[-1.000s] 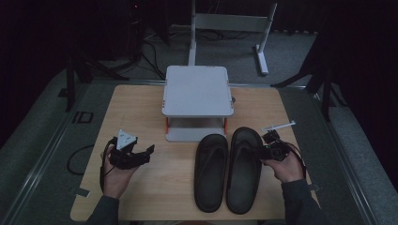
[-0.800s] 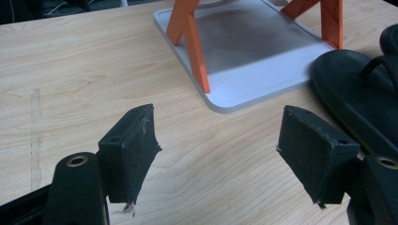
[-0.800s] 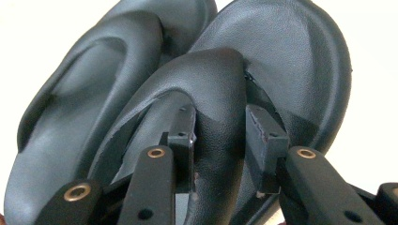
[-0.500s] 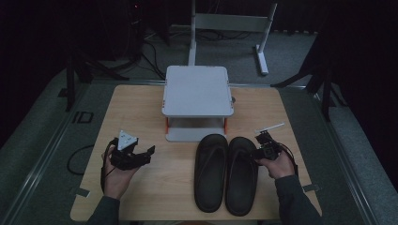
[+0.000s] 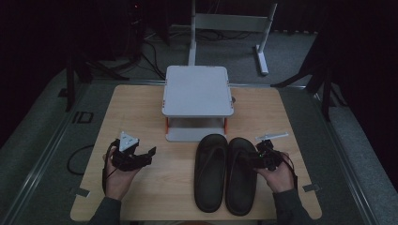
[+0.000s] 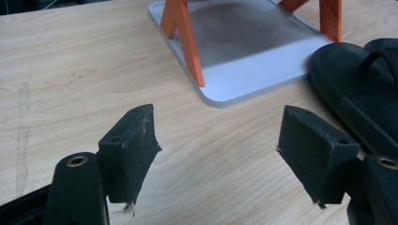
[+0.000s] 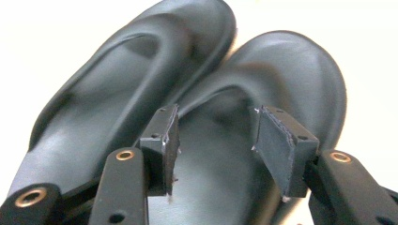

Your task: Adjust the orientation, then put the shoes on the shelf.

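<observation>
Wooden table (image 5: 141,108): stand (image 5: 197,90), sandals (image 5: 226,173); both jaws apart, right perhaps touching strap

A grey stand (image 5: 197,92) with orange legs sits on the wooden table (image 5: 131,110)

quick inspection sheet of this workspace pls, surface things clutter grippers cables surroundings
surface: light wooden table, bare wood between the items
job's things: pair of black sandals side by side at front right; grey two-tier stand with orange legs behind them
clutter: nothing seen
grippers: left gripper open over bare wood; right gripper open, jaws over the right-hand sandal, nothing gripped
cables: black cable loop off the table's left edge; floor cables behind
surroundings: dark room, grey floor, white frame beyond the table
</observation>
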`<control>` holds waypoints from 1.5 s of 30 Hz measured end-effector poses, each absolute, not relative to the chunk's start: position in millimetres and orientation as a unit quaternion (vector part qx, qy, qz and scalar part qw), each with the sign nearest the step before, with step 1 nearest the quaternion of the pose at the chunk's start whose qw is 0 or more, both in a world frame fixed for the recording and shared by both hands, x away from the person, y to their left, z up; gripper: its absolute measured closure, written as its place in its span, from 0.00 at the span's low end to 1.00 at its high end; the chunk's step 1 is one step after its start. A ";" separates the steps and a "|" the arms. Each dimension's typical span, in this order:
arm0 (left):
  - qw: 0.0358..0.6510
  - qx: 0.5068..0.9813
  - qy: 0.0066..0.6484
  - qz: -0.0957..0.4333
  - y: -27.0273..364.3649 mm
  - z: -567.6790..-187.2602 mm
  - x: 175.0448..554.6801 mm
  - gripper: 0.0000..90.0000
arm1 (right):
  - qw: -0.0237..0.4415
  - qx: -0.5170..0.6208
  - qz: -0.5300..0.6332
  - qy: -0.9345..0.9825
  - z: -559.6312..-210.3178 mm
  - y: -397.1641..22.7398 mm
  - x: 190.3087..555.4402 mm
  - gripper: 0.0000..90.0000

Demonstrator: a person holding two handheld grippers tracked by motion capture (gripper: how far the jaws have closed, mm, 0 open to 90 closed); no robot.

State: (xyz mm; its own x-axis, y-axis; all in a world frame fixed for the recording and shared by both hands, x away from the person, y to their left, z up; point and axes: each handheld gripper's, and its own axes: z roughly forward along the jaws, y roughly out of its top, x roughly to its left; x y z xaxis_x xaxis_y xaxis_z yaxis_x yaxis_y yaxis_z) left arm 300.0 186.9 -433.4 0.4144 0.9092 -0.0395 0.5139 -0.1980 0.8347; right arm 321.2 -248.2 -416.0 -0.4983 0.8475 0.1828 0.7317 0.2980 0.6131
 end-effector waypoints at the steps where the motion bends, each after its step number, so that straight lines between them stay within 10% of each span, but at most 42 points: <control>1: 0.407 0.736 0.485 0.241 186.7 -434.1 300.0 0.31 | 0.093 0.493 0.333 0.798 -417.0 -245.5 315.4 0.55; 26: 0.402 0.737 0.489 0.235 186.6 -445.7 299.2 0.31 | 0.156 0.535 0.397 0.730 -460.2 -196.1 245.0 0.39; 45: 0.400 0.740 0.488 0.233 184.7 -447.4 298.8 0.31 | 0.200 0.554 0.378 0.714 -477.9 -169.2 252.5 0.47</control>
State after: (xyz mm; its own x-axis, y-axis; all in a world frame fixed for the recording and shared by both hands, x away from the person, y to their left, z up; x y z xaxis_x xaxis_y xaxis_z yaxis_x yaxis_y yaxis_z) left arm 298.8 184.7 -447.4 0.4156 0.9085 -0.0443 0.5356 -0.2051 0.8191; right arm 252.5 -169.2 -477.9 -0.3054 0.9428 0.1335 0.6402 0.0995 0.7617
